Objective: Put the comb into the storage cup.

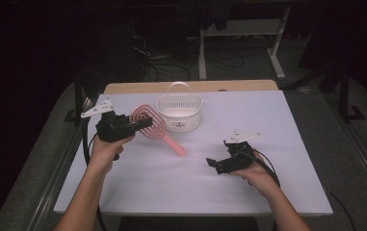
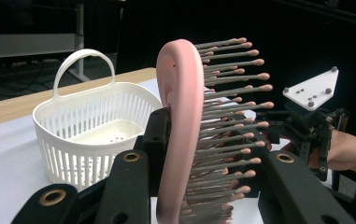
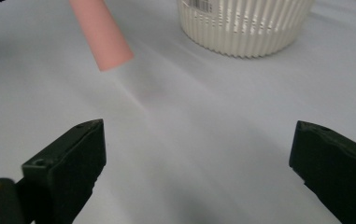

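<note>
The left gripper [image 1: 132, 126] is closed on the head of the pink hairbrush [image 1: 148, 121], its jaws clamping the head from both sides in the left gripper view. The brush is lifted at the head end over the left half of the white table [image 1: 137, 192]; its handle [image 1: 174, 145] slopes down toward the table centre, and whether the handle tip touches the surface cannot be told. The grip sits at one end of a long item, so the handle's weight can pivot the brush between the pads. On the bristle side [image 2: 231, 107] the contact is soft and uneven, which probably weakens the hold.

The white basket [image 1: 179, 111] stands just behind the brush, near it. It looks light; a swing of the handle against its wall would likely push or tip it. The upright carry handle [image 1: 179, 87] partly obstructs entry from above.

The right gripper [image 1: 219, 166] hovers low over the table at the right, jaws wide apart with nothing between them. In the right gripper view it faces the handle end [image 3: 102, 37]. Closing on the handle while the left grip is firm could twist the brush.
</note>
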Demonstrator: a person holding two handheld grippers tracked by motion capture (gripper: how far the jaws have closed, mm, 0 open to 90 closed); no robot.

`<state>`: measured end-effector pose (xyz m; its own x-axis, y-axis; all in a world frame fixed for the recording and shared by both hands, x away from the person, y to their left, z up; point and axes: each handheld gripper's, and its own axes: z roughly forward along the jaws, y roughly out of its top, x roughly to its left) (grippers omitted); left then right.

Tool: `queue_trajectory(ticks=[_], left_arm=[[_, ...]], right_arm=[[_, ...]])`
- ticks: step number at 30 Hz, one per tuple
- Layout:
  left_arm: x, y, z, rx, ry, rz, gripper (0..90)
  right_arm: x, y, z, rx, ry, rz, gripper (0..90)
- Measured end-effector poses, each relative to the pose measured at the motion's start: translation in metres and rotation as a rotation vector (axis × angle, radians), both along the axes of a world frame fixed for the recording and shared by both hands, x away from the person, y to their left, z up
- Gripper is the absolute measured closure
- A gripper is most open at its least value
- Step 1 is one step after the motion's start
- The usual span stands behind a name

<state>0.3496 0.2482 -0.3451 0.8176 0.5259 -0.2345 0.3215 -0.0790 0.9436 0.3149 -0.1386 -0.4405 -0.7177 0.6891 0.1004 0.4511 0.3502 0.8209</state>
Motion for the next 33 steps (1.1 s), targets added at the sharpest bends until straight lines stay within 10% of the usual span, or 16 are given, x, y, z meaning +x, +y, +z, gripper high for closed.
queue_trajectory(ticks=[33], left_arm=[[0.015, -0.007, 0.018, -0.055, -0.044, -0.044, 65.4]], right_arm=[[-0.028, -0.050, -0.021, -0.001, 0.033, -0.041, 0.0]])
